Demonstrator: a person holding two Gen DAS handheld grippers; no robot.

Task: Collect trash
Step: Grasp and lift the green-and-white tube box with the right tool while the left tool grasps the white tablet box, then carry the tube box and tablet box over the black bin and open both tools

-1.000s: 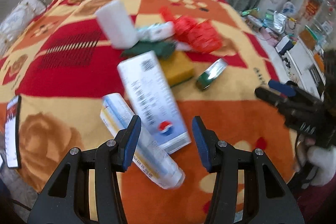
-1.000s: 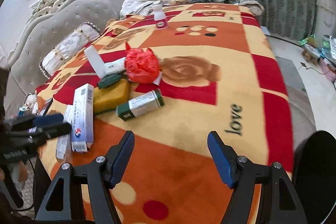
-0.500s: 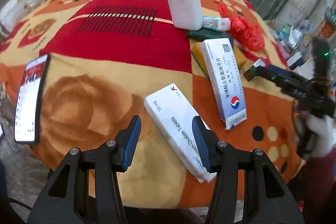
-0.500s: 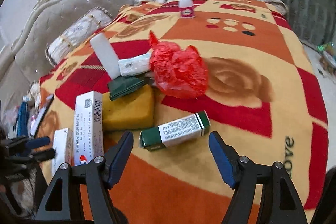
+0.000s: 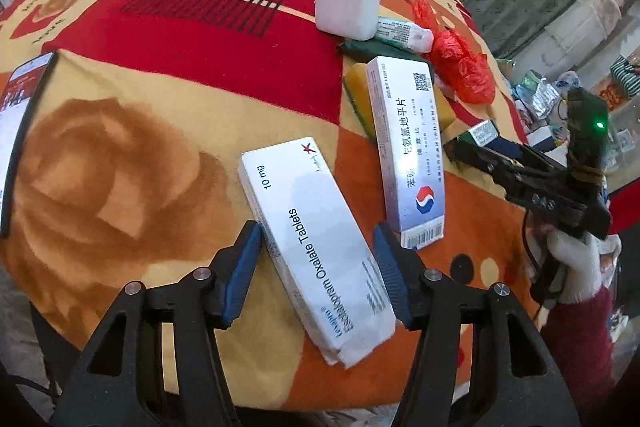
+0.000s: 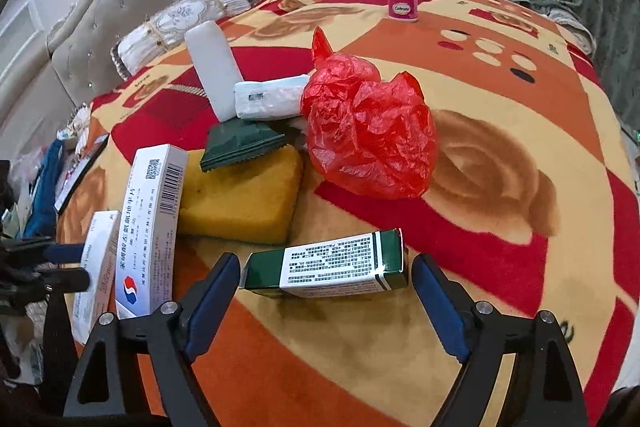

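Between my left tool [image 5: 316,267], spread wide, lies a white cardboard tablet box [image 5: 312,243]: light, crushable, so I'd pinch its long sides. Right tool [image 6: 326,291] open around the green carton [image 6: 326,269].

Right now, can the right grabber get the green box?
Probably yes. The right gripper is open, its blue fingers on either side of the green box, which lies flat on the blanket with nothing on top.
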